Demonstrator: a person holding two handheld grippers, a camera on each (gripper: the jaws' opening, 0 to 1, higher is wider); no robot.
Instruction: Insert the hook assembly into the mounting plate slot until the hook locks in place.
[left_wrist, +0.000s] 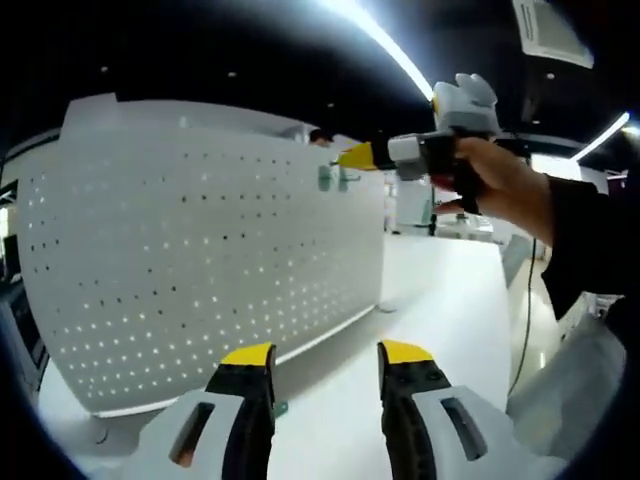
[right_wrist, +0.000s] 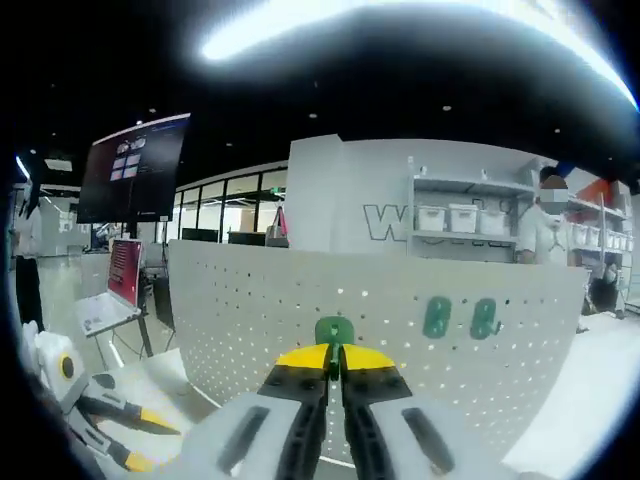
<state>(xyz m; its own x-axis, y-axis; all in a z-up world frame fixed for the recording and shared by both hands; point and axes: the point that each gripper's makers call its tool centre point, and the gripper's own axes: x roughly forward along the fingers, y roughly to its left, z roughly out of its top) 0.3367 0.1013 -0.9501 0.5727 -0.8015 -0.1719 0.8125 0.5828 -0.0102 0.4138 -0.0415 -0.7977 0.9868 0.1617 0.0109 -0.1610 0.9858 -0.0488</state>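
**Hook at the pegboard's upper edge**

The left gripper (left_wrist: 325, 358) hangs open and empty over the white table (left_wrist: 440, 300), low before the perforated mounting plate (left_wrist: 200, 260). The right gripper (right_wrist: 333, 357) pinches a green hook assembly (right_wrist: 334, 331) against the plate (right_wrist: 260, 300). Two green hooks (right_wrist: 460, 317) sit further right.

Left tool (left_wrist: 325, 362): jaws apart, nothing between them, held low. Right tool (right_wrist: 334, 358): jaws pinched together on a green hook (right_wrist: 334, 331), raised high and level, gripped by the person's hand (left_wrist: 500, 180) in a dark sleeve (left_wrist: 590, 240).
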